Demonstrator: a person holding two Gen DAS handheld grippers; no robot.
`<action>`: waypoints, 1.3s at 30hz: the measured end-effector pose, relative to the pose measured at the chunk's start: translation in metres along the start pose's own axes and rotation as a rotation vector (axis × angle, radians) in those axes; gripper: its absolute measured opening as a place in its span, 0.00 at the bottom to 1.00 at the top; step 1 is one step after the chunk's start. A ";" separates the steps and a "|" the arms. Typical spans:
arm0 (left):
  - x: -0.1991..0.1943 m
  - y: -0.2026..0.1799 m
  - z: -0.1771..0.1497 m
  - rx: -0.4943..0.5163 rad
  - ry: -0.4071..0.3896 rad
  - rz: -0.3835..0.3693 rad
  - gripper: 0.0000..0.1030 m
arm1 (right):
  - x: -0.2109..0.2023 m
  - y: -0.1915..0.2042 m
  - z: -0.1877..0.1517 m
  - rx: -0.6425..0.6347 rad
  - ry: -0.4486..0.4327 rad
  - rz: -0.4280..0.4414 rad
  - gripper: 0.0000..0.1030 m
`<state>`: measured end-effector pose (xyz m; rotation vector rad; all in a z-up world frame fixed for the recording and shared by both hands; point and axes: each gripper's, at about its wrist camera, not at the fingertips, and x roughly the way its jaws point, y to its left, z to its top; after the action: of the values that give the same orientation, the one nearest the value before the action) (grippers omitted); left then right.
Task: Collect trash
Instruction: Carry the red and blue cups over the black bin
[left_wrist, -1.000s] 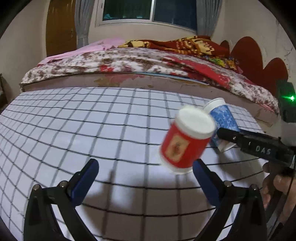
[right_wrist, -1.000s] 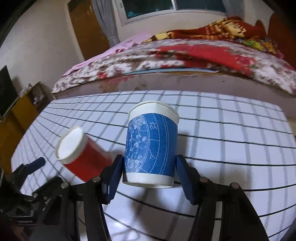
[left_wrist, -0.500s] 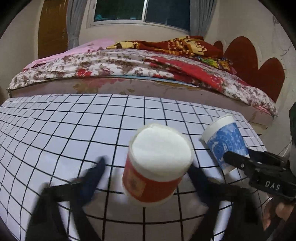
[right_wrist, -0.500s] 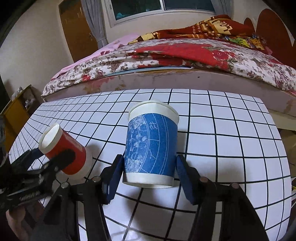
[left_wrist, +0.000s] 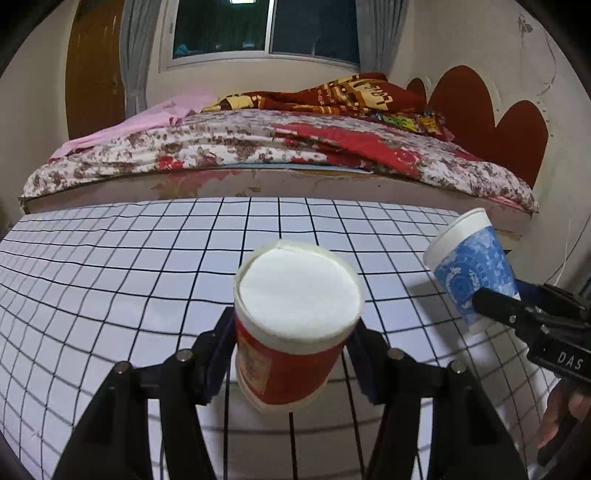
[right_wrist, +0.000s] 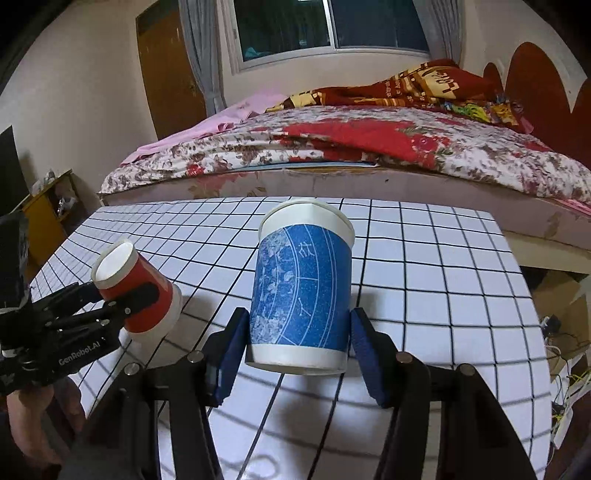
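Both claws were pinching paper cups above the checked table. Nearest in the left wrist view, the left claw (left_wrist: 295, 354) had its blue pads pressed against either side of a red cup (left_wrist: 291, 347), which was tipped so that its white open mouth faced up and toward the lens, its base lifted off the table (left_wrist: 110, 266). Seen from the right wrist view, that same red cup (right_wrist: 138, 291) hung over the table's left part, tilted with its rim pointing up and leftward, clasped in the left claw (right_wrist: 122, 299), with a bit of the person's hand (right_wrist: 29, 417) showing beneath. The right claw (right_wrist: 295, 350) had its pads squeezed on the lower sides of a blue cup (right_wrist: 301, 291), upright in that view, its white rim on top and its base raised clear of the table (right_wrist: 443, 266). From the left wrist view, the blue cup (left_wrist: 471, 269) sat over the table's right edge, leaning left, with the right claw (left_wrist: 491, 306) gripping it from the lower right. The two cups were apart, red one on the table's left side, blue one on its right. Beyond the table's far edge ran a bed (left_wrist: 258, 184), covered by a flowered quilt (right_wrist: 332, 147) and a red blanket (left_wrist: 354, 96). Farther back, past the bed, stood a window (right_wrist: 328, 26) with grey curtains and a brown door (right_wrist: 166, 70) to its left.
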<state>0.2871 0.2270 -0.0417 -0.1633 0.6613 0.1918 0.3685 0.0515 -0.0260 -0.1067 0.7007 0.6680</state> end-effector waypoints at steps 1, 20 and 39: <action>-0.006 -0.002 -0.001 0.004 -0.003 -0.001 0.57 | -0.006 0.000 -0.002 0.004 -0.005 -0.002 0.56; -0.128 -0.058 -0.005 0.143 -0.105 -0.049 0.57 | -0.162 0.004 -0.037 0.063 -0.123 -0.039 0.56; -0.180 -0.137 -0.051 0.195 -0.157 -0.212 0.57 | -0.275 -0.022 -0.111 0.119 -0.205 -0.112 0.56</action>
<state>0.1491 0.0615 0.0423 -0.0302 0.4993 -0.0641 0.1639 -0.1464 0.0587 0.0318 0.5318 0.5202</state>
